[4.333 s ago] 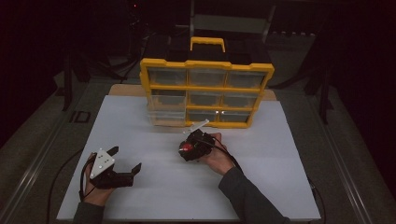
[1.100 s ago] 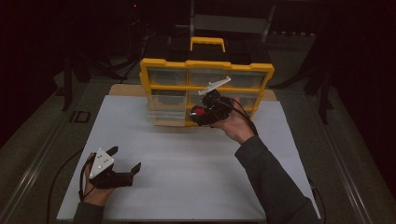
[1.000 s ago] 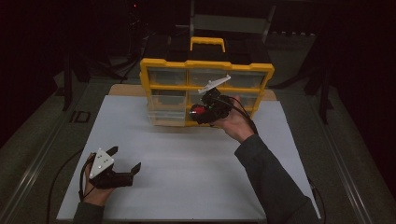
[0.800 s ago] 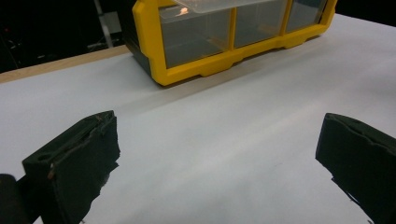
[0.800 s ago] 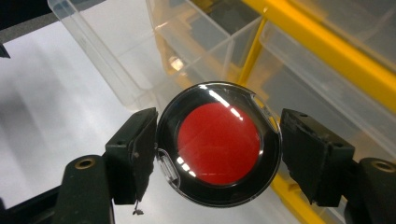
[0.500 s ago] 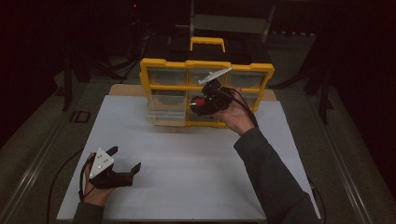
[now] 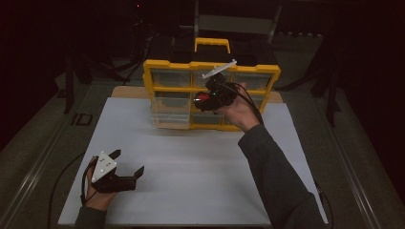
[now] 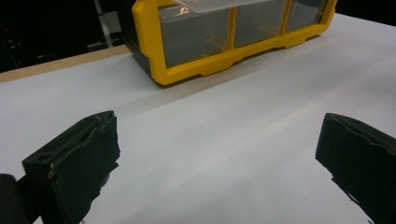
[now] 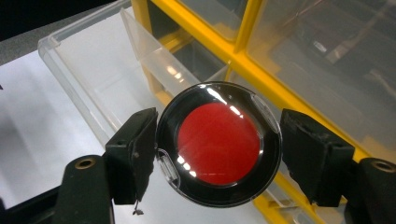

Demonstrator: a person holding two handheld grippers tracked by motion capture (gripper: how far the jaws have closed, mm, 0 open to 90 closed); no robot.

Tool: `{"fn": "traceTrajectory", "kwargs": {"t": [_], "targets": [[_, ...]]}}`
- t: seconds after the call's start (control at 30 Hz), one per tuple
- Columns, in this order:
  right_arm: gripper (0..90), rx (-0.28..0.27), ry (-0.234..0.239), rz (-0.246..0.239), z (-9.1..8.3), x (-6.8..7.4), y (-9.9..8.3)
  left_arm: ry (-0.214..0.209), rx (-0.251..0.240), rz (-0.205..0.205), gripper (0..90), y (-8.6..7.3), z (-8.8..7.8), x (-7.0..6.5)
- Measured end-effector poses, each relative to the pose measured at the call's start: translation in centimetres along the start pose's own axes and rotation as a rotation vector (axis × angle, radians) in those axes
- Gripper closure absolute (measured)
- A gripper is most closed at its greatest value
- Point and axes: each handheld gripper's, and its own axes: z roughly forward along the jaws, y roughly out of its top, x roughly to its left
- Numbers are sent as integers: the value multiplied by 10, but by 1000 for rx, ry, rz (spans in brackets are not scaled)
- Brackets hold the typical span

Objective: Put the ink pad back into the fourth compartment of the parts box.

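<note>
The right gripper (image 9: 218, 149) grasps a round black-rimmed case with a red centre (image 9: 218, 145), one black jaw pressed against each side of its rim. In the high view this gripper (image 7: 203, 101) is held up off the table in front of the yellow drawer organizer (image 7: 210, 71), with the person's right hand (image 7: 236, 109) wrapped around its body and the grey plate on top tilted upward toward the organizer's top edge. The red of the case (image 7: 202, 99) shows at the gripper's tip, level with the organizer's middle row of clear drawers.

Just beyond and to the left of the held case, in the right gripper view, a clear plastic drawer (image 9: 93, 65) stands pulled out from the organizer's frame (image 9: 243, 51), its inside visible through the transparent walls. The case hangs over the drawer's near corner and the yellow bars beside it; whether it touches them cannot be told.

The left gripper (image 7: 125, 164) rests low on the white table (image 7: 200, 162), well apart from the organizer, held by the left hand (image 7: 95, 193). Its jaws stand wide apart with nothing but bare table between them (image 8: 215, 154), and the organizer's lower corner (image 8: 187, 60) lies ahead of it.
</note>
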Motion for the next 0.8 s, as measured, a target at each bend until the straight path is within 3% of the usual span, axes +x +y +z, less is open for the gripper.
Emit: {"fn": "traceTrajectory", "kwargs": {"t": [0.8], "targets": [[292,-19,-16,-17,5,6,30,4,-5,-2,0,0,0,1]]}}
